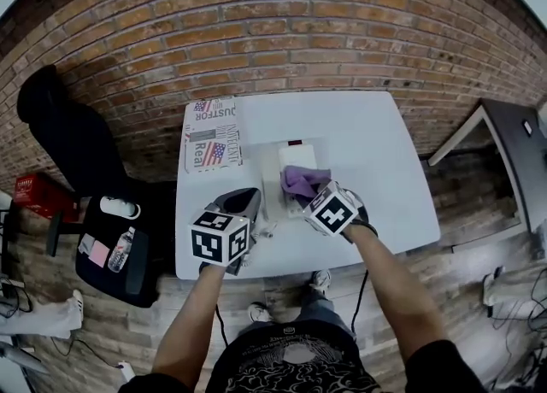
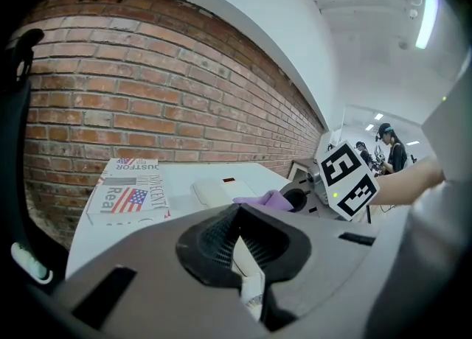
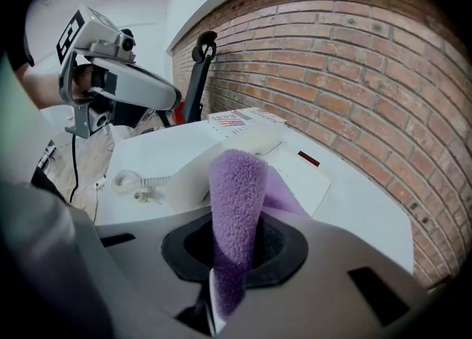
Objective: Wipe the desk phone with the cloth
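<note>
**Head view with both gripper views.** The desk phone [image 1: 295, 158] is a white, low, slab-like unit. It sits near the middle of the white table [image 1: 367, 139], and its smooth top slopes toward the brick wall [image 1: 273, 24]. A small dark red mark lies near the phone's rear edge. Its pale coiled cord [image 1: 261, 231] lies on the table at the near left side of the phone.

The cloth [image 1: 303, 182] is purple and deep-piled. It is draped on the front part of the phone.

- **Right gripper** [image 1: 318, 197]: its jaws are clamped on a fold of the cloth, which stands up between them in the right gripper view [image 3: 236, 205]. The phone [image 3: 295, 175] is directly beyond.
- **Left gripper** [image 1: 246, 202]: it is held just left of the phone, above the cord. In its own view the jaws [image 2: 243, 249] are drawn together, with nothing from the table between them. Only a narrow pale strip shows at their seam.

**Writing.** A flat printed paper [image 1: 212, 135] lies at the table's rear left corner. It carries the heading "JUSTFOR" and the word "Real" beside a stars-and-stripes flag. The smaller print on it cannot be read.

**Surroundings.** A black chair [image 1: 60, 126] stands left of the table. On its seat are a clear bottle [image 1: 122, 249] lying on its side and a pink slip [image 1: 98, 253]. A red box [image 1: 34, 195] sits on the floor further left, and its contents are not visible.
</note>
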Demonstrator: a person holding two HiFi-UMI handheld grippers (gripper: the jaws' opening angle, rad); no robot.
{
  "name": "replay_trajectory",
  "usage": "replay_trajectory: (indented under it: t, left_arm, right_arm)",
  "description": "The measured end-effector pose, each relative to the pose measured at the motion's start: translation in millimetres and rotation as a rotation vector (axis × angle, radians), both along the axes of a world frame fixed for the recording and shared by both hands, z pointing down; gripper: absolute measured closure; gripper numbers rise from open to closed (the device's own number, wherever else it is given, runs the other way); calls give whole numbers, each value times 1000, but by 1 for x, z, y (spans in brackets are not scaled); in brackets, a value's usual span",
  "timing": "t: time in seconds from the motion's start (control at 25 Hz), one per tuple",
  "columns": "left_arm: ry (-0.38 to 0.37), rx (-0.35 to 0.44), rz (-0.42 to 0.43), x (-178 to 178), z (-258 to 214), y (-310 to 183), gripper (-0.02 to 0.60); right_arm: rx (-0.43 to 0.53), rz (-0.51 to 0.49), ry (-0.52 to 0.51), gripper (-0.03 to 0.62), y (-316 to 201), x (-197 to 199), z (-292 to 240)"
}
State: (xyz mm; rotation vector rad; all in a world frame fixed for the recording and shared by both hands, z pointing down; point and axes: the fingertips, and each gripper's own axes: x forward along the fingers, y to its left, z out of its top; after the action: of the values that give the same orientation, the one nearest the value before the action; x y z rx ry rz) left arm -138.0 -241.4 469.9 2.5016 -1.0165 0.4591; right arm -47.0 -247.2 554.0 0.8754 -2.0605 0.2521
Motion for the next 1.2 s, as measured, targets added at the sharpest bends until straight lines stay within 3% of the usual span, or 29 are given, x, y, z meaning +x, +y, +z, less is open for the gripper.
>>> replay_trajectory:
  t: [0.84, 1.2]
  left_arm:
    - [1, 17, 43, -2, -2, 16, 574]
    - [13, 21, 53, -8, -3, 22, 574]
  right_arm:
    - [-111, -37, -3, 549, 70, -4, 21]
    - [-80, -2, 8, 549, 74, 5, -1]
